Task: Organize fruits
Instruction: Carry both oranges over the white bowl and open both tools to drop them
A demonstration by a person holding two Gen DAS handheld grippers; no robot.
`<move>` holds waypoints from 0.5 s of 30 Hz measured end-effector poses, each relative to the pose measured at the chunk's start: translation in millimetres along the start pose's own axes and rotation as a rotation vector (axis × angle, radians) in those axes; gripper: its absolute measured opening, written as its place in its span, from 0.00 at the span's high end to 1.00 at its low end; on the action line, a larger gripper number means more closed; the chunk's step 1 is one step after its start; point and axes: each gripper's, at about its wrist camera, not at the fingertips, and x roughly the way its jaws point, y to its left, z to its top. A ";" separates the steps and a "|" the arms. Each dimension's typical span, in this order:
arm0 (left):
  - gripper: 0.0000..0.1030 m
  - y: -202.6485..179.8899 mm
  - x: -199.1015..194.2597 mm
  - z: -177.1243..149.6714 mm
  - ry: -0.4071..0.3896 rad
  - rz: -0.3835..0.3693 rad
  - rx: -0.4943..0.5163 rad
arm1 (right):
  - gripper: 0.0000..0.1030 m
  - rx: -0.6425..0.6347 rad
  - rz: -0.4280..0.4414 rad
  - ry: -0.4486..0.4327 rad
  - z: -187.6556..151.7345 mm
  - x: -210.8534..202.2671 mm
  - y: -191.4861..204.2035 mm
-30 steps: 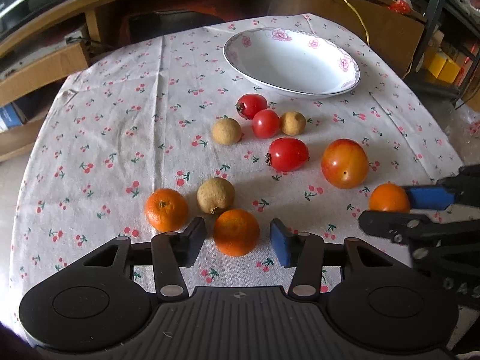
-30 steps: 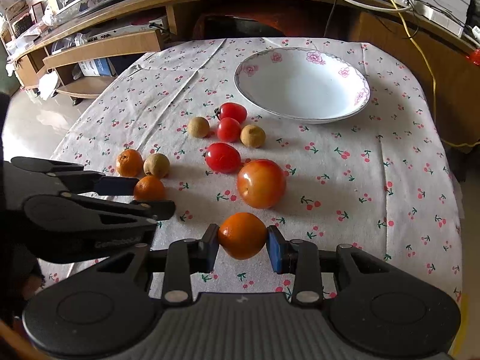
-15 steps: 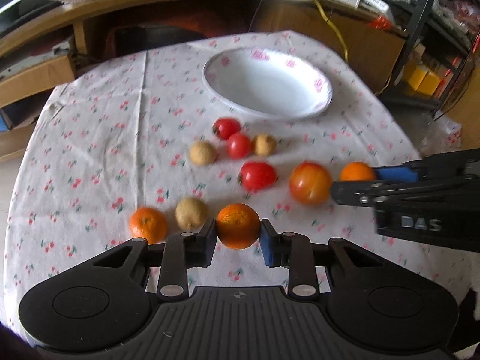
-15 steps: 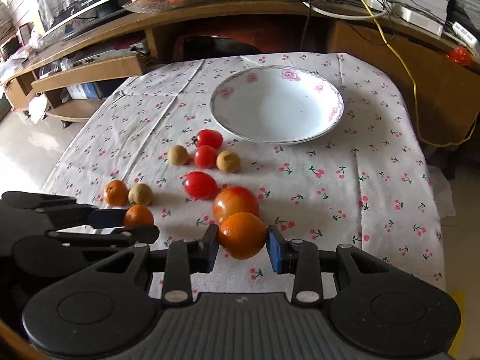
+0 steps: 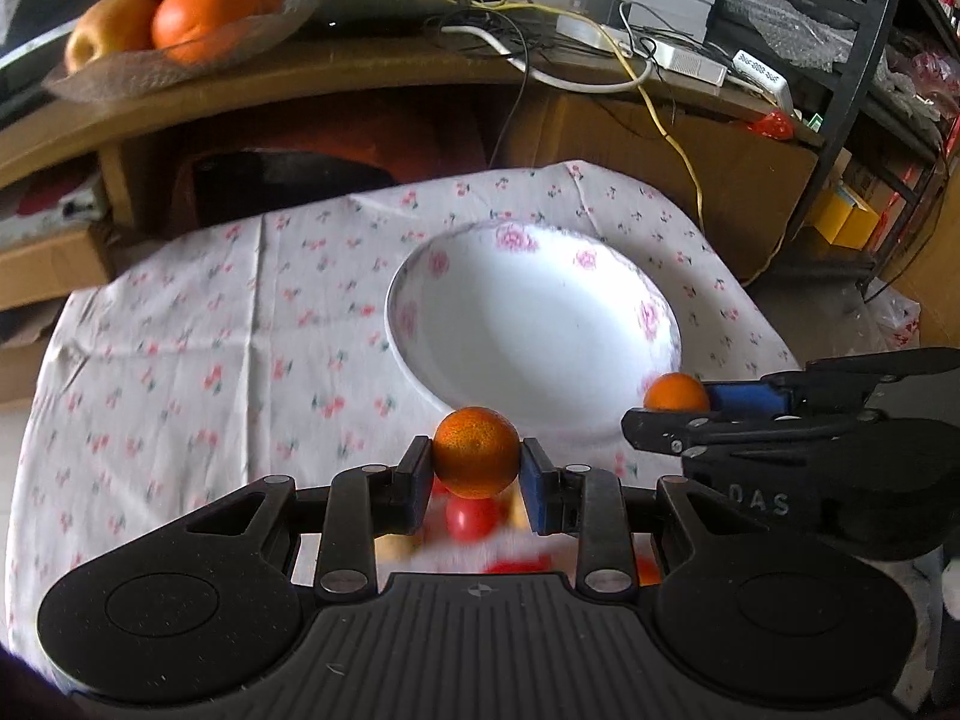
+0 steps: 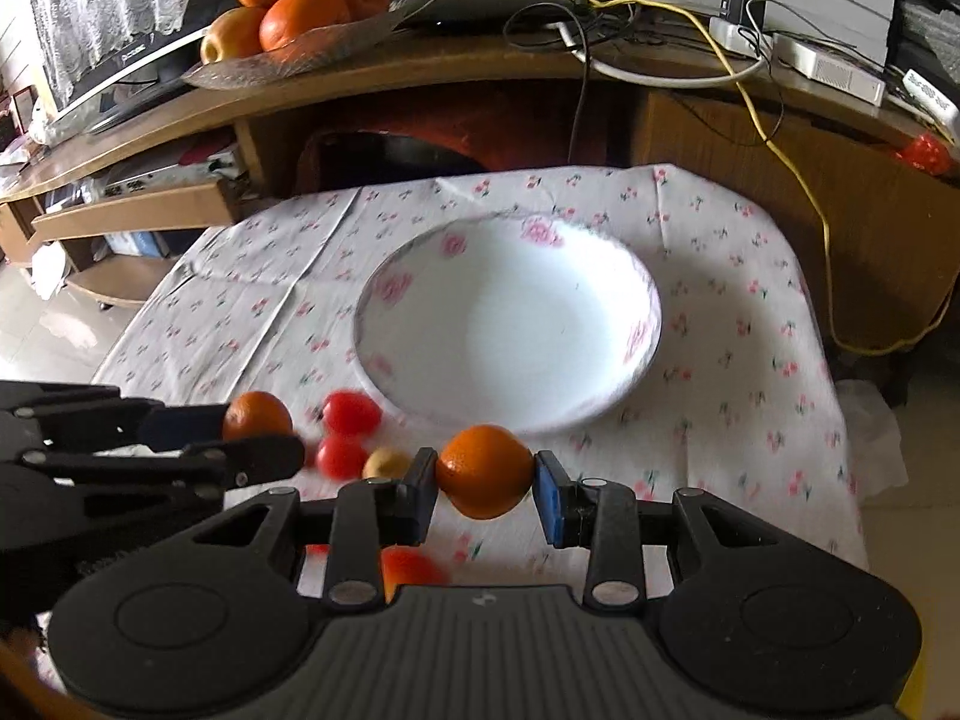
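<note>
Both tongs are clamping a light, firm mandarin (image 5: 476, 451) (image 6: 483, 471) across its middle, near the white bowl (image 5: 660, 324) at frame centre.

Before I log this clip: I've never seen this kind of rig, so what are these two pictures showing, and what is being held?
No robot here: a person holds a two-finger gripper in each hand, with a fisheye camera on each looking along its fingers. One picture is from the left gripper, the other from the right gripper; each also catches the other at its edge. Each is shut on a small orange: the left orange and the right orange. Ahead, an empty white bowl sits on a flowered cloth. Red tomatoes and a small brown fruit lie on the cloth, blurred.
</note>
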 end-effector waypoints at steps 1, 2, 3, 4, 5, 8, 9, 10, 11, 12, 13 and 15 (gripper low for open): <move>0.63 -1.2 5.8 4.4 0.000 0.001 0.006 | 0.69 0.000 -0.004 0.001 3.6 5.0 -2.7; 0.63 -1.9 11.0 8.0 0.000 0.002 0.011 | 0.69 0.001 -0.006 0.000 6.9 9.4 -5.2; 0.63 -2.0 16.4 11.1 0.002 0.004 0.015 | 0.69 0.001 -0.007 -0.001 9.3 13.3 -7.4; 0.63 0.4 19.2 12.2 0.005 0.004 0.018 | 0.69 0.001 -0.005 -0.001 11.8 17.9 -9.9; 0.63 0.9 24.7 14.9 0.008 0.005 0.020 | 0.69 0.000 -0.003 0.000 13.9 21.7 -11.9; 0.63 3.4 35.8 20.3 0.017 0.000 0.017 | 0.69 -0.007 -0.005 0.005 18.4 32.7 -16.4; 0.63 3.9 38.3 21.4 0.019 0.001 0.019 | 0.69 -0.009 -0.002 0.004 19.4 35.5 -17.5; 0.63 4.6 40.9 22.6 0.020 0.002 0.022 | 0.69 -0.012 0.002 0.004 20.2 38.7 -18.6; 0.63 5.1 42.8 23.6 0.020 0.004 0.025 | 0.69 -0.016 0.000 0.005 21.0 41.2 -19.0; 0.63 5.6 44.7 24.6 0.021 0.006 0.028 | 0.69 -0.021 -0.003 0.006 21.8 43.8 -19.3; 0.63 5.8 46.6 25.9 0.019 0.008 0.032 | 0.68 -0.024 -0.004 0.007 22.5 46.7 -19.9; 0.63 6.2 49.4 28.1 0.019 0.010 0.037 | 0.69 -0.026 -0.001 0.010 24.1 51.7 -21.1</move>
